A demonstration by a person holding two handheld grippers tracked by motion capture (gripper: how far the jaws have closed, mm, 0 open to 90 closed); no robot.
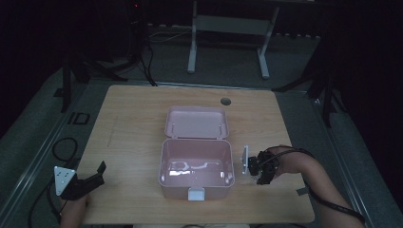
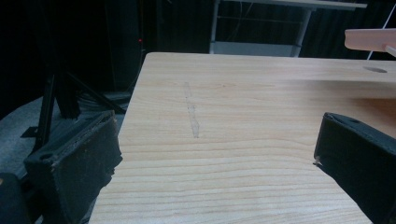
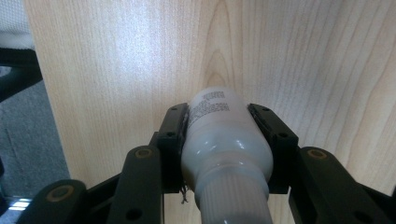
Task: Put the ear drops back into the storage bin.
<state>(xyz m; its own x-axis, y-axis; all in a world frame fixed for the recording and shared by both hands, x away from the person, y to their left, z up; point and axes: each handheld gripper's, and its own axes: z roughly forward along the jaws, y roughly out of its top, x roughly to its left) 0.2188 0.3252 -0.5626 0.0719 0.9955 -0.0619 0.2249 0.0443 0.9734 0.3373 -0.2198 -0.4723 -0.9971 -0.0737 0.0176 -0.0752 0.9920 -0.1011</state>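
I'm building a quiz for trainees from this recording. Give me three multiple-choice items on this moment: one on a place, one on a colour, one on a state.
1. Where is the right tool?
A. right of the box
B. inside the box
C. behind the lid

2. What colour is the storage box?
A. blue
B. pink
C. green

3. How is the left tool?
A. shut on a bottle
B. shut on a lid
C. open, with nothing between its jaws

Key: 1 A, the high view shows it beside the box's right wall. 2 B, box and raised lid are pink. 3 C, bare table shows between its jaws; the white bottle sits in the right tool.
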